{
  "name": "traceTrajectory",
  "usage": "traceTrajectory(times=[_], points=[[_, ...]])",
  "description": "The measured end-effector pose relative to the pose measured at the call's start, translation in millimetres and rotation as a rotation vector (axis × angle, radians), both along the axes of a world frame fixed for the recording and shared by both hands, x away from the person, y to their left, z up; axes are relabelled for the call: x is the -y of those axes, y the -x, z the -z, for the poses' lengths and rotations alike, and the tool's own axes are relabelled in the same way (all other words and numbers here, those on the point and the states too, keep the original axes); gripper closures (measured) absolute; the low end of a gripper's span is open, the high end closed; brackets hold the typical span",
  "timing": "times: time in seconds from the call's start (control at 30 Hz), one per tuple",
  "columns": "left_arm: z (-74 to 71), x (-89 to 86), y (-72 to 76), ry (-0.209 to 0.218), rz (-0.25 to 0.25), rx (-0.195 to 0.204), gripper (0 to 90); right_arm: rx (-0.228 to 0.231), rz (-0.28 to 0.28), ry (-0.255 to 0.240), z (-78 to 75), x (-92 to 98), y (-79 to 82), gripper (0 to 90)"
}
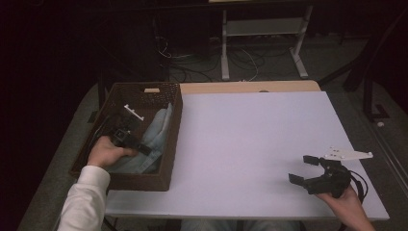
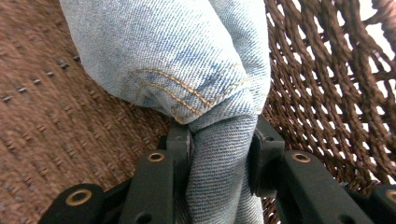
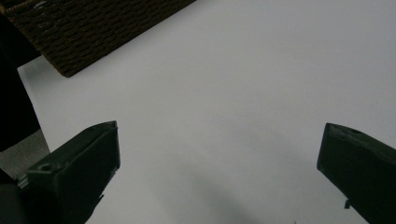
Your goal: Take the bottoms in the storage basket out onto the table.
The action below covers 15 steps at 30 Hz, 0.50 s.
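A pair of light blue jeans (image 1: 155,136) lies inside a dark brown woven basket (image 1: 174,120) at the table's left side. My left gripper (image 1: 129,138) reaches into the basket and is shut on a bunched fold of the jeans (image 2: 219,158); both black pads press the denim from either side, with a stitched hem just beyond them. My right gripper (image 1: 305,169) hovers over the white table near its front right corner, open, with nothing between its fingers (image 3: 88,158).
The white table top (image 1: 255,139) stretches from the basket to the right gripper. In the right gripper view the basket's woven wall (image 3: 93,28) stands at the upper left. A table frame and cables lie on the dark floor behind.
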<state>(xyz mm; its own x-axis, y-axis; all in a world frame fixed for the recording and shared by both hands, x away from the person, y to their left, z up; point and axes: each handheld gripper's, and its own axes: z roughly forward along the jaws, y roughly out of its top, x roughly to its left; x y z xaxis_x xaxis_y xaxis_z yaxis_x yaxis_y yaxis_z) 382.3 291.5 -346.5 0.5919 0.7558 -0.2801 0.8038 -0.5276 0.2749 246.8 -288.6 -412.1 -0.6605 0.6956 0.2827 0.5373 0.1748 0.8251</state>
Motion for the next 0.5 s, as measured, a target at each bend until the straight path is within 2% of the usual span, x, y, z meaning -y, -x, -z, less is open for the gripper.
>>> traceTrajectory(times=[0.27,0.5], points=[[-18.8,-8.3,-0.6,0.025,-0.029,0.025,66.2,0.001,-0.005,-0.005,-0.5,-0.1,0.3,0.0],[-39.8,-12.2,-2.6,0.021,-0.052,0.045,66.2,0.001,-0.008,-0.004,-0.2,-0.5,0.1,0.0]])
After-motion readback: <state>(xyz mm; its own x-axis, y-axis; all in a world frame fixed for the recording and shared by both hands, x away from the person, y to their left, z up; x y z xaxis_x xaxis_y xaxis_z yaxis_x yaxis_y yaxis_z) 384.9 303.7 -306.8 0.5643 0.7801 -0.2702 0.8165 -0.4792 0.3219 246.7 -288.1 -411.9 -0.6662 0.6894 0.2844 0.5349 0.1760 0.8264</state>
